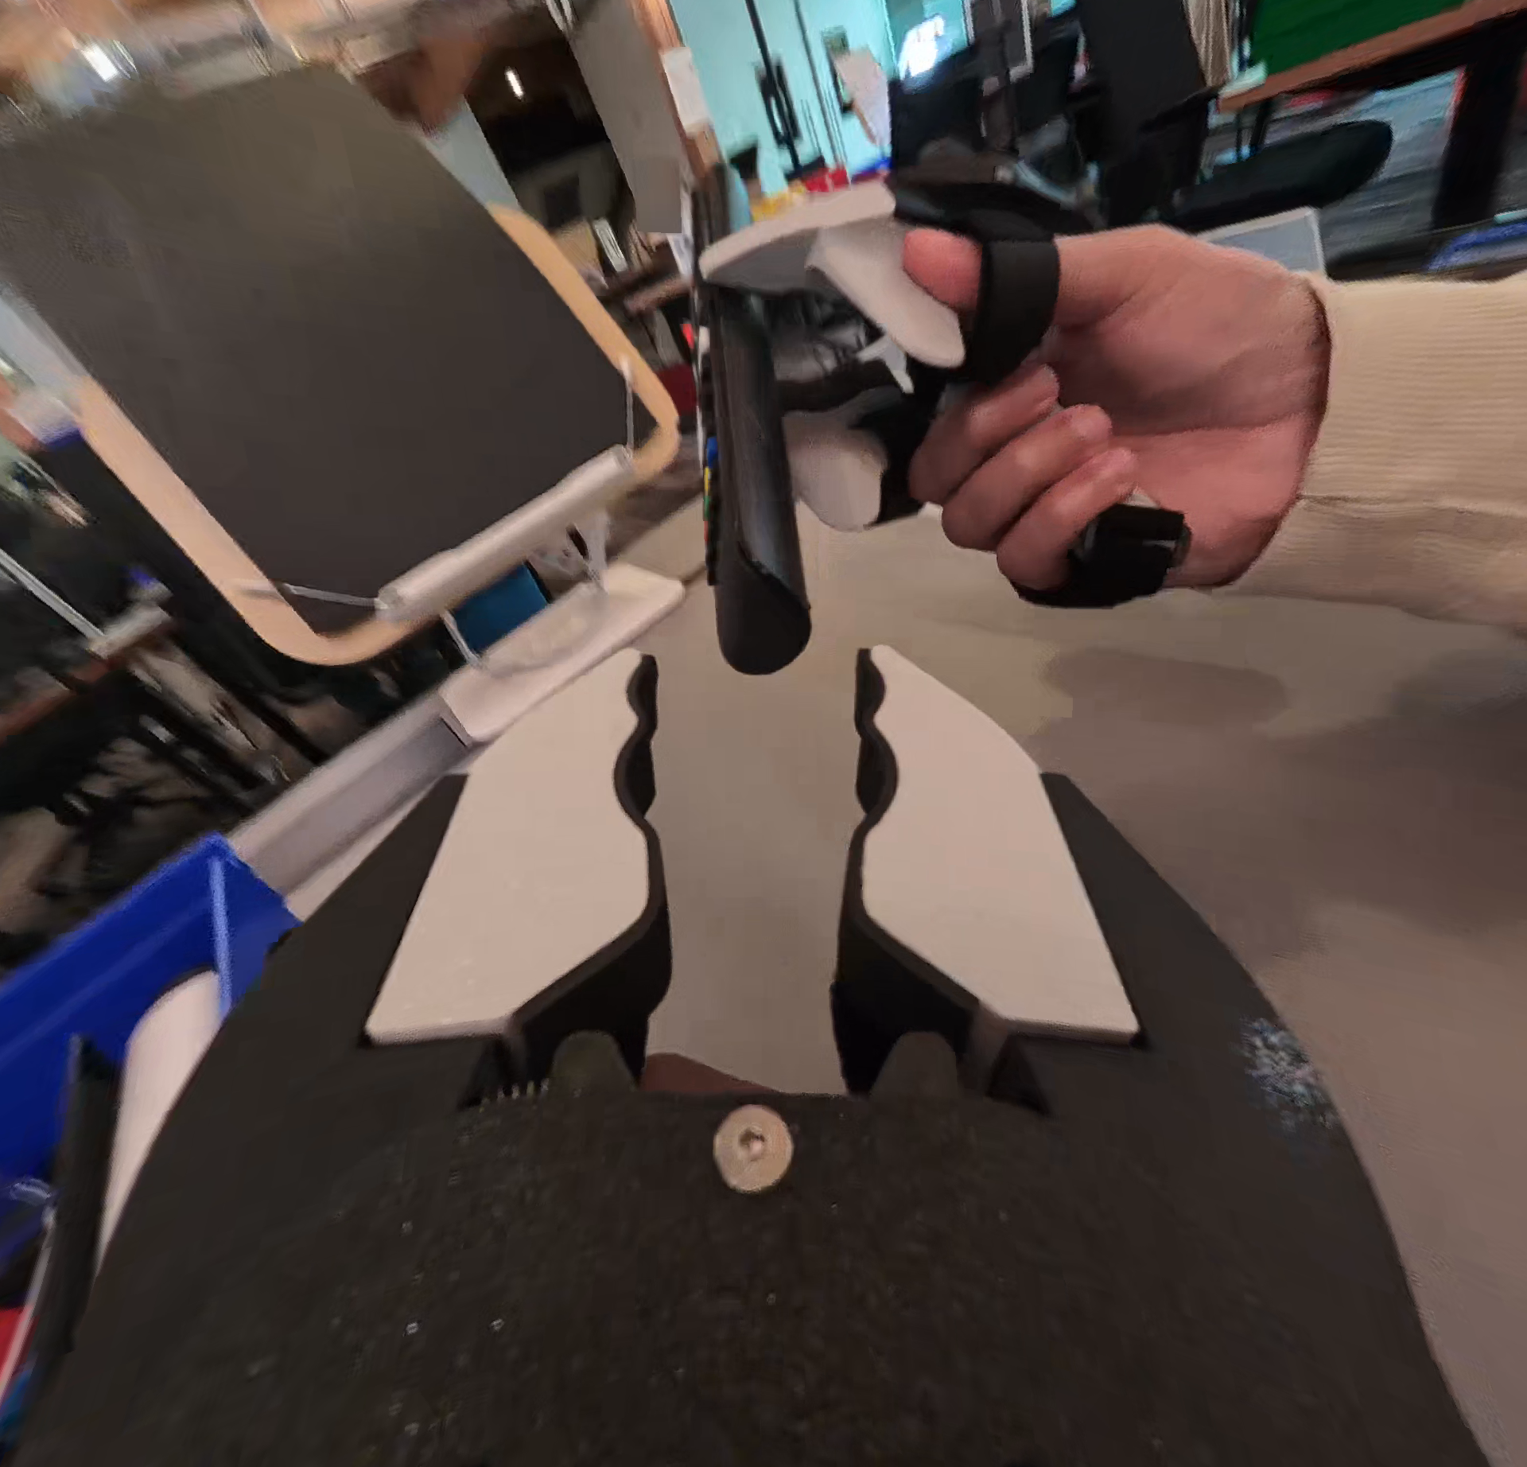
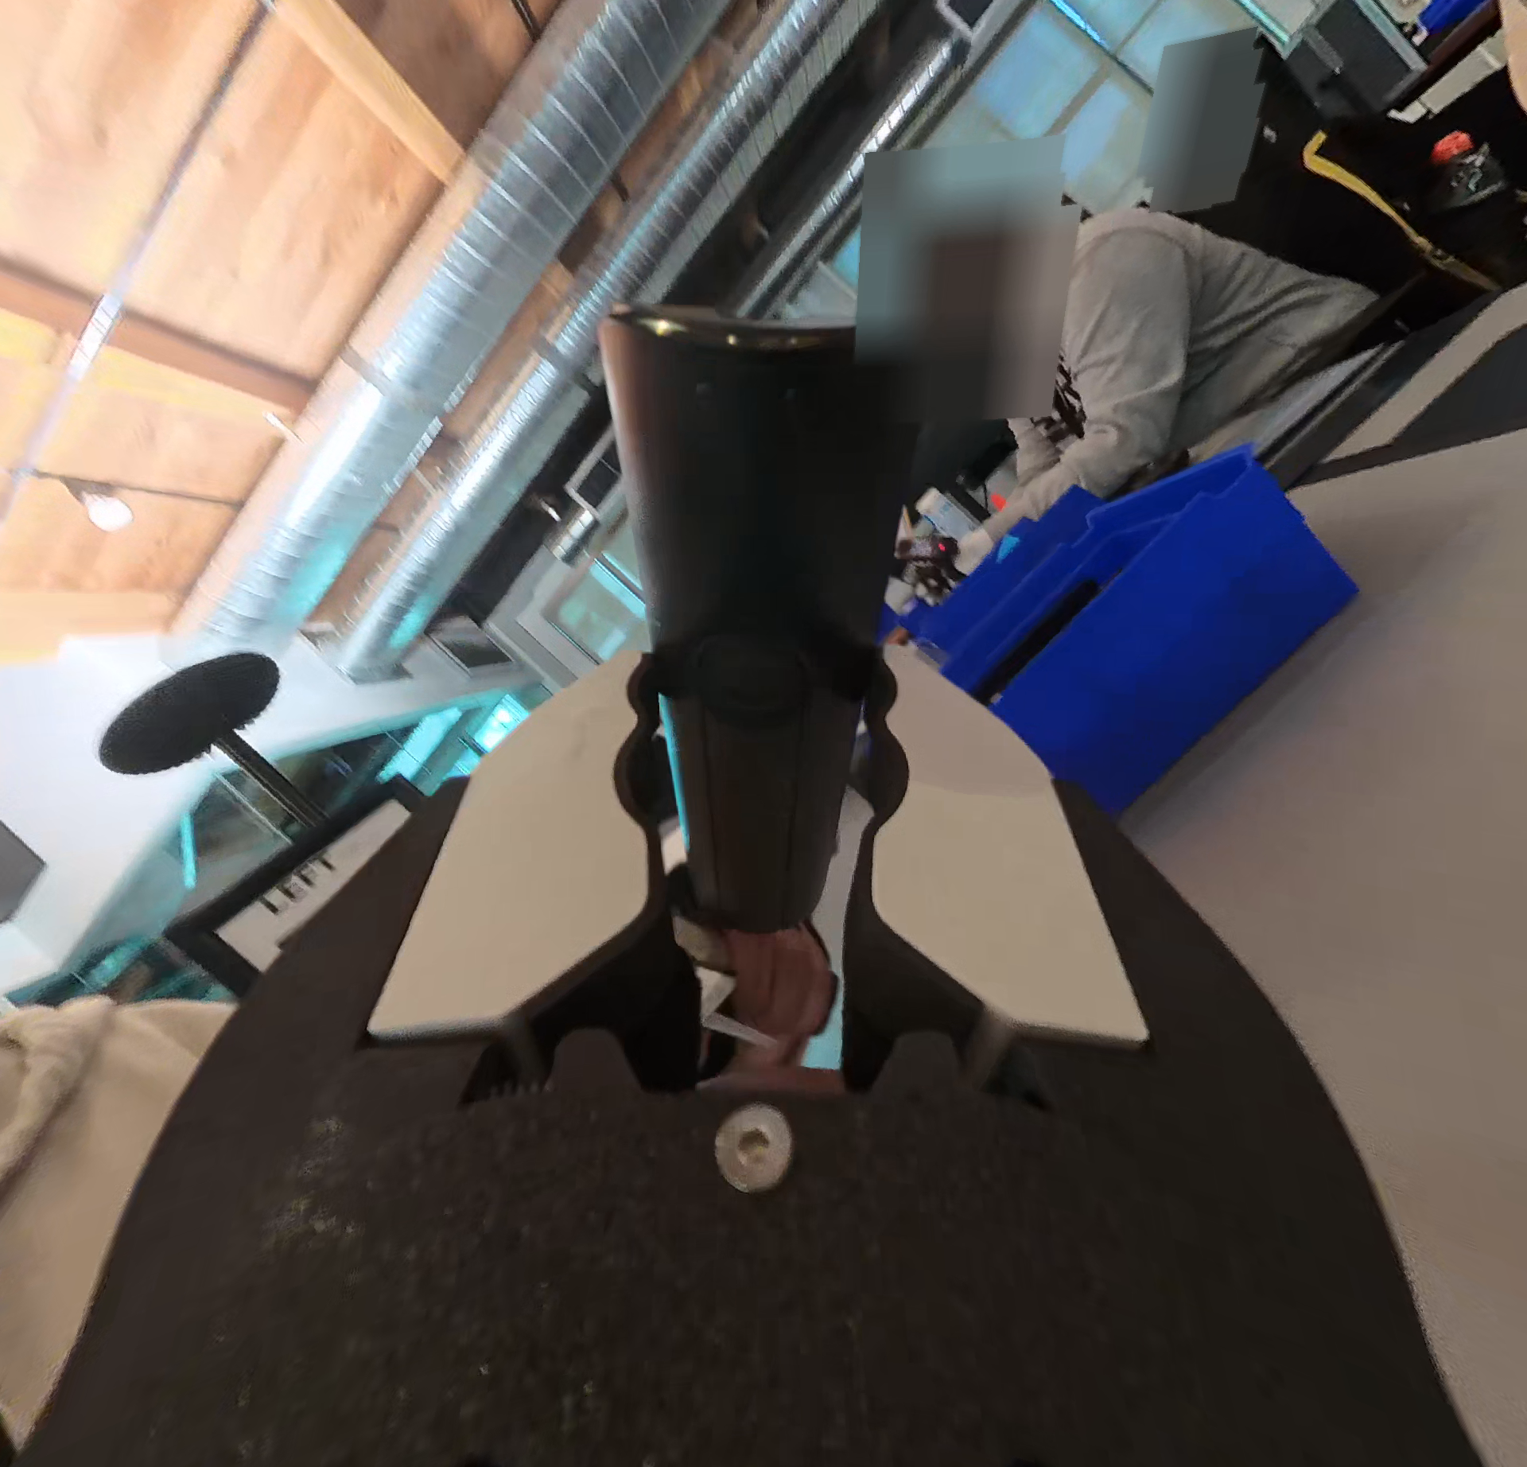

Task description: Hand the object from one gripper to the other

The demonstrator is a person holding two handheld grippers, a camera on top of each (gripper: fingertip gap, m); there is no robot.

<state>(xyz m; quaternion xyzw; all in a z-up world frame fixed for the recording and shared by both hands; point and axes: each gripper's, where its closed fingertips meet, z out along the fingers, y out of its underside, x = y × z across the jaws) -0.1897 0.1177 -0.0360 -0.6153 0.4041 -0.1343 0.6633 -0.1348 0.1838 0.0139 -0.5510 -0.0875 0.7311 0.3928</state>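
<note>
The right tongs (image 2: 760, 733) are clamped on a black remote control (image 2: 744, 518), gripping it near one end so that most of its length juts out past the tips. In the left wrist view the same remote control (image 1: 756, 502) hangs nearly upright in the air above the grey tabletop (image 1: 1157, 807), its coloured buttons facing away to the left and its free lower end just beyond the tips of the left tongs (image 1: 753, 671). The hand (image 1: 1140, 427) working the right tongs comes in from the right, in a cream sleeve.

The left tongs stand wide and hold nothing; the remote's end lines up with the gap between them but is not yet inside it. So the handover looks about half done: the object is lifted and presented, while the receiving grip, the release by the right tongs and the drawing apart are all left.

As for containers, a blue plastic bin (image 1: 124, 956) sits at the tabletop's left edge with what looks like a white roll (image 1: 165, 1055) in it. The right wrist view shows blue bins (image 2: 1157, 625) on the tabletop; their contents cannot be made out. A dark chair back (image 1: 289, 336) stands beyond the left edge.
</note>
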